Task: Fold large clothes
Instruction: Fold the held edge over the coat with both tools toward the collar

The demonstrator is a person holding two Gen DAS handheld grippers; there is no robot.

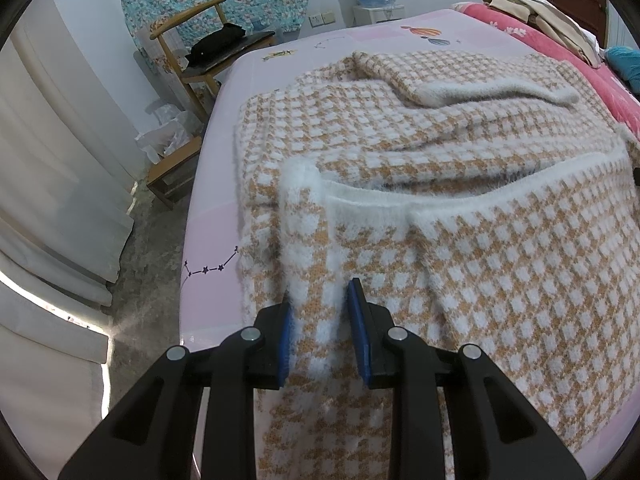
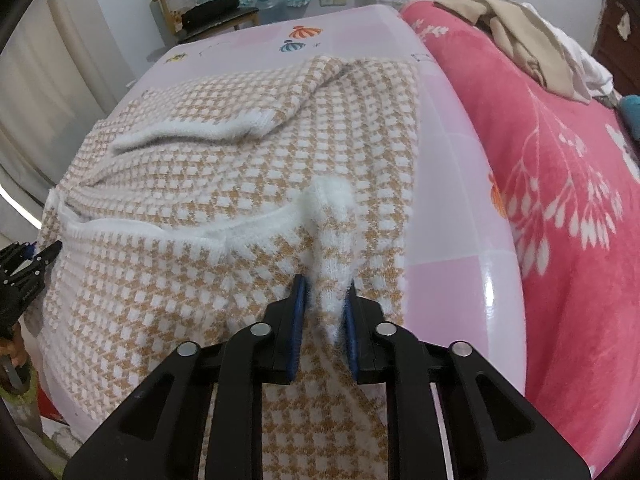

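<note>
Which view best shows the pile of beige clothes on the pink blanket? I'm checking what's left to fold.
The right wrist view: the beige clothes pile is larger and clearer. The left wrist view shows it small, at the frame's edge.

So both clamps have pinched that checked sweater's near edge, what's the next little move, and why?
Probably lift together and carry the hem toward the far end. The left gripper and right gripper each pinch a fold of the sweater, whose sleeve is already folded in.

The right gripper pinches a raised ridge of the tan-and-white checked sweater on the pink sheet, with a red floral blanket at three o'clock and the left gripper at nine.
</note>
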